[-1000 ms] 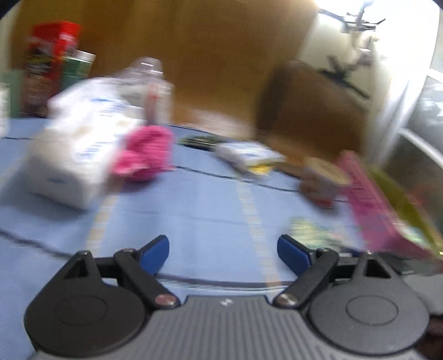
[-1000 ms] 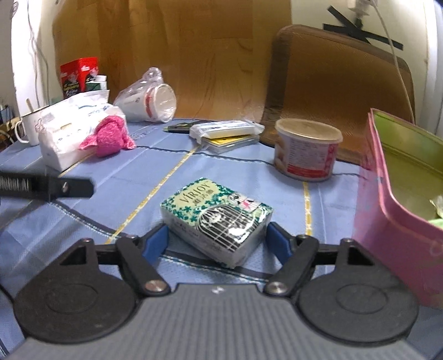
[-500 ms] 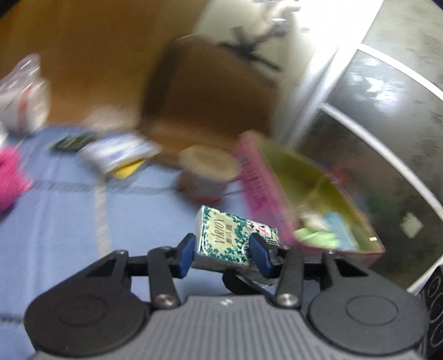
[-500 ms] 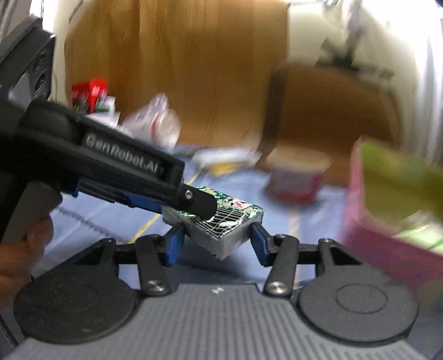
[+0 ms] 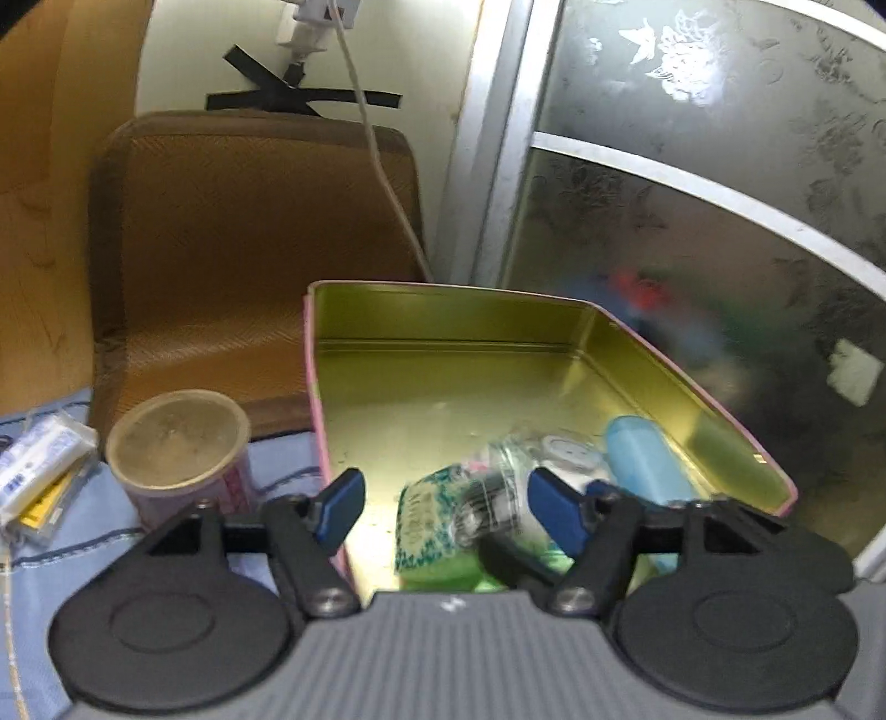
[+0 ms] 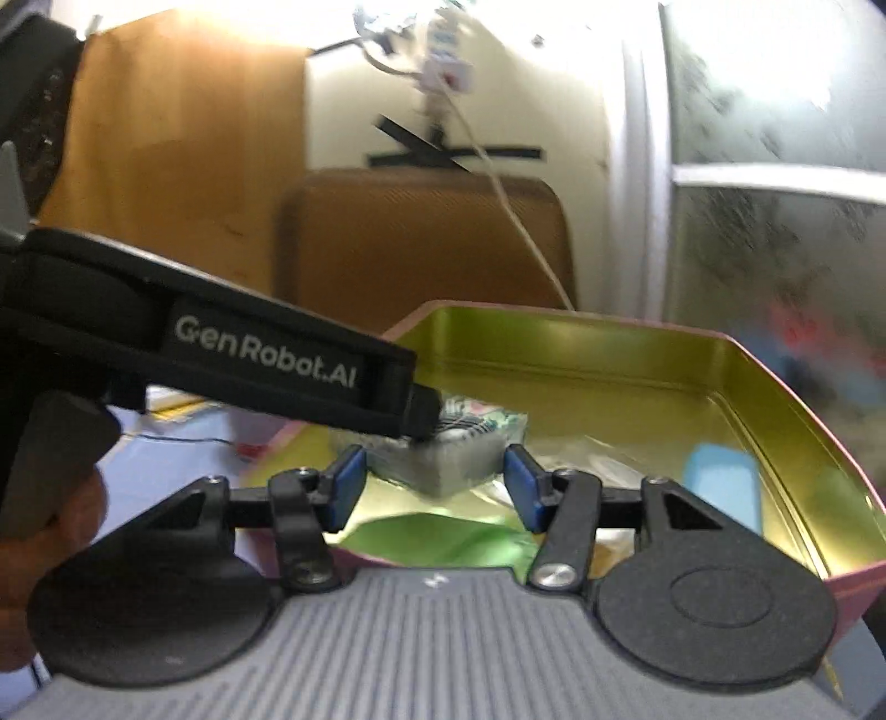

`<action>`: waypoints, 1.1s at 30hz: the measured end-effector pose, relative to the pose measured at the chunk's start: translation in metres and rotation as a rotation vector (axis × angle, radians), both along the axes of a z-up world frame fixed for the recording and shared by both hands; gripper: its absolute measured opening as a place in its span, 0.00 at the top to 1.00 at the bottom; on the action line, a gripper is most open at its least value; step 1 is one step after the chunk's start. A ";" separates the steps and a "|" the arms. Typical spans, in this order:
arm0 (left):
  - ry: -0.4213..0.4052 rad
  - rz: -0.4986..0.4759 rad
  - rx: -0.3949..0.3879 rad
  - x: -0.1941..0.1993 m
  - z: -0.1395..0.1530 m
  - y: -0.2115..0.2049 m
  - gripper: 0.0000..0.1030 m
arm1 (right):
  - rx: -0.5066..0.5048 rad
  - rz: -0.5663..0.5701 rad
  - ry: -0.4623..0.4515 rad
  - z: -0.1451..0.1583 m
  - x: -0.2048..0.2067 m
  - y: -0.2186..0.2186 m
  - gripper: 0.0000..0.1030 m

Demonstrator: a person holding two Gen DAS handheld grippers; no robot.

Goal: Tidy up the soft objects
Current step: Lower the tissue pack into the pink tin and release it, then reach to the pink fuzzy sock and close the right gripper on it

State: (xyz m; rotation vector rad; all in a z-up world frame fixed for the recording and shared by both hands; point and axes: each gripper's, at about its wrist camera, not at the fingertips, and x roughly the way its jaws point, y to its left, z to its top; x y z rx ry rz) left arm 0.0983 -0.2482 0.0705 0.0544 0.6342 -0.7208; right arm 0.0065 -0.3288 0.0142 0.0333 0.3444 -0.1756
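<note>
A lived-in home room.
Brown chair, frosted patterned sliding door, blue cloth-covered bench, taped wall socket.

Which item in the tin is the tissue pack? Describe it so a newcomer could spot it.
Find the pink tin with the gold inside, by the brown chair. The tissue pack is over its near end, between the left gripper's opening jaws. Alone among its neighbours, it is a white block printed with green leaves; the item beside it is plain light blue.
</note>
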 end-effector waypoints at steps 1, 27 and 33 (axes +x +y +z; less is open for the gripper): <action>-0.010 -0.003 -0.008 -0.002 0.001 0.006 0.33 | 0.016 -0.003 -0.009 0.000 -0.002 -0.003 0.38; -0.063 0.824 -0.176 -0.058 -0.049 0.363 0.23 | 0.394 0.674 0.277 -0.015 0.166 0.229 0.45; -0.075 0.798 -0.197 -0.062 -0.048 0.362 0.23 | 0.453 0.698 0.344 -0.031 0.184 0.252 0.63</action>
